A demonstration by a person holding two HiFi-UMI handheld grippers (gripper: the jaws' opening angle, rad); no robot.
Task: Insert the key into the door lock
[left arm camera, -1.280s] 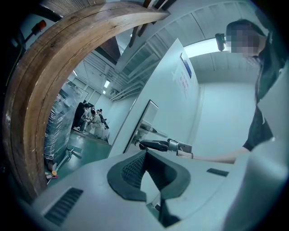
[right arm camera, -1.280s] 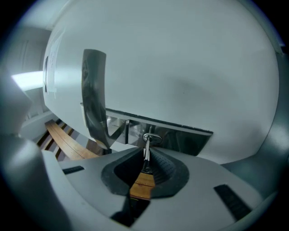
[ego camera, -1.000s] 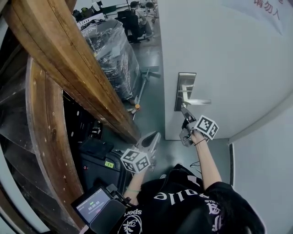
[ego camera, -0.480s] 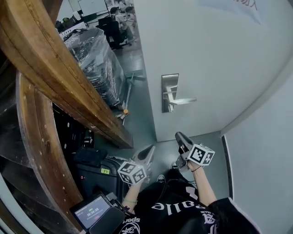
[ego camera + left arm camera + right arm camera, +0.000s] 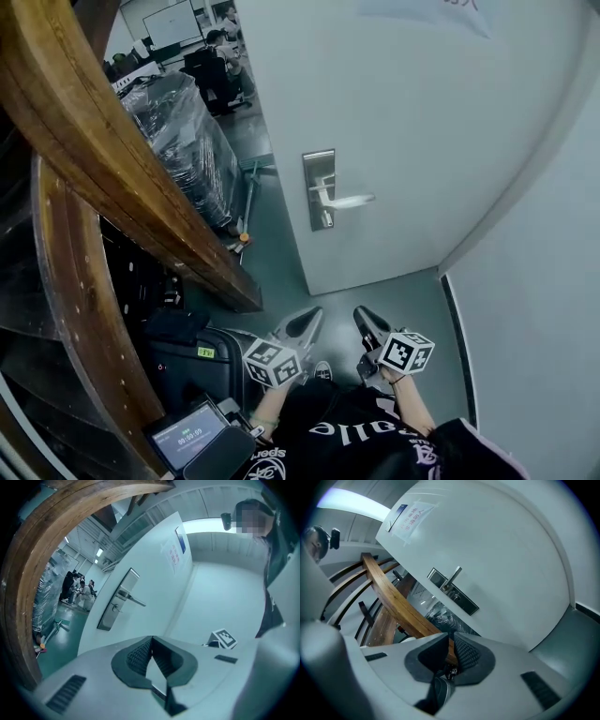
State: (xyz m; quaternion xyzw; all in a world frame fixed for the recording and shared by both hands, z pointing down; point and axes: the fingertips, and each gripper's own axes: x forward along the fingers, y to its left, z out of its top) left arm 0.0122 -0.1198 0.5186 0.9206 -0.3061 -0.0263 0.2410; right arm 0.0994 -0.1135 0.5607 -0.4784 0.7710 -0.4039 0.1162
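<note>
Near the person's body, the left hand-held gripper point(image 5: 307, 321) is closed and empty; the right hand-held gripper point(image 5: 366, 321) is closed to a thin slit, gripping nothing. Well beyond both, the door lock point(image 5: 319, 192) sits at the left edge of the door point(image 5: 403, 103), with a small stub point(image 5: 115, 607) under its lever point(image 5: 349, 200), possibly the key.

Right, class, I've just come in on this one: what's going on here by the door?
A person stands back from a pale door, holding the left gripper and the right gripper low, near the body. Both are shut, neither touches the door, and no key shows in either. Something small may stick out of the lock plate under the handle, but it is too small to tell.
</note>
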